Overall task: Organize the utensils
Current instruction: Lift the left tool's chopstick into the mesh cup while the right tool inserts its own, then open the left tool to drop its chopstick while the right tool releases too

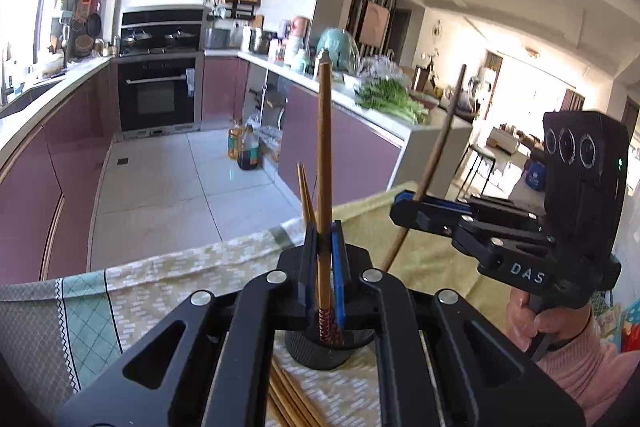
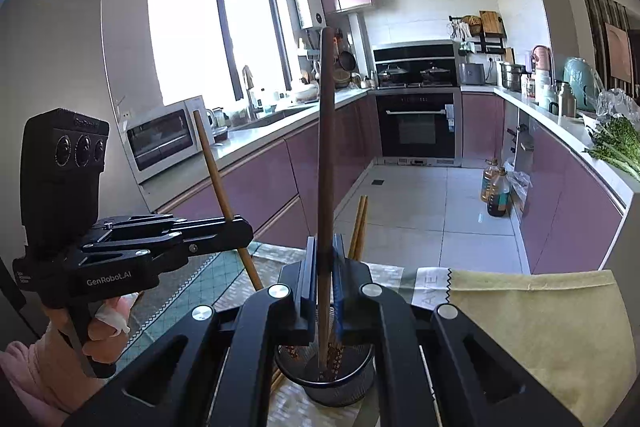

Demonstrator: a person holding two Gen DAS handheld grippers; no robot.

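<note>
While each tool [image 1: 323, 247] [image 2: 324, 259] clamps a slender wooden chopstick [image 1: 323, 147] [image 2: 326, 147], round mesh holder [image 2: 324, 379] stands below

"DAS" on right hand-held gripper [image 1: 412, 213]; "GenRobot.AI" on left hand-held gripper [image 2: 240, 227] (white lettering).

Both wrist views close, kitchenward, sharing mesh holder [image 1: 320, 351], seemingly

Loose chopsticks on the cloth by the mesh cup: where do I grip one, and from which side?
Grip an outer one of the loose chopsticks across its thin shaft, coming down from above. They lie flat and bunched side by side on the cloth, so only the edge sticks leave room.
</note>
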